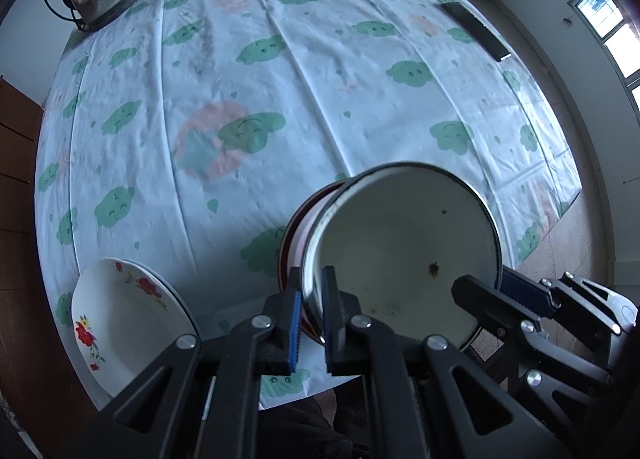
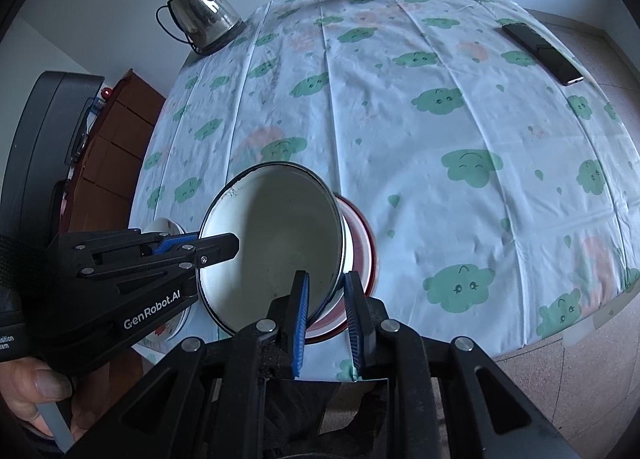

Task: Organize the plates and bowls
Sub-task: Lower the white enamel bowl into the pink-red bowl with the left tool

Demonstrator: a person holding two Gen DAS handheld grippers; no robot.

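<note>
On your far left the flowered plate (image 1: 120,319) lies by itself at the near edge of the table (image 1: 320,79), well apart from the work, and a careless sweep of your left arm could knock it off. Your left tongs (image 1: 311,315) are pinched narrow on the near-left rim of the white enamel bowl (image 1: 404,247), one pad inside the wall and one outside. That bowl is tilted, its mouth turned toward you, and it leans into the red-rimmed bowl (image 1: 292,235) beneath it rather than sitting square. The danger, in my judgement, is that thin rim: enamel is slick, and a pinch on the edge alone could let the bowl swing or slip and clatter down on the lower one. Lowering it while it is still cocked could also jam it crooked in the red-rimmed bowl, or push that bowl toward the table's edge, which is close. Moving right, your right tongs (image 2: 326,315) straddle the right side of the same white rim; the jaws are narrow, with the inner pad against the wall and the outer pad looking slightly clear, so I would not count on that side carrying weight. If the two hands pull unevenly, the bowl twists out of the left pinch. The kettle (image 2: 204,17), the bottles and the phone (image 2: 542,53) lie far off.
</note>
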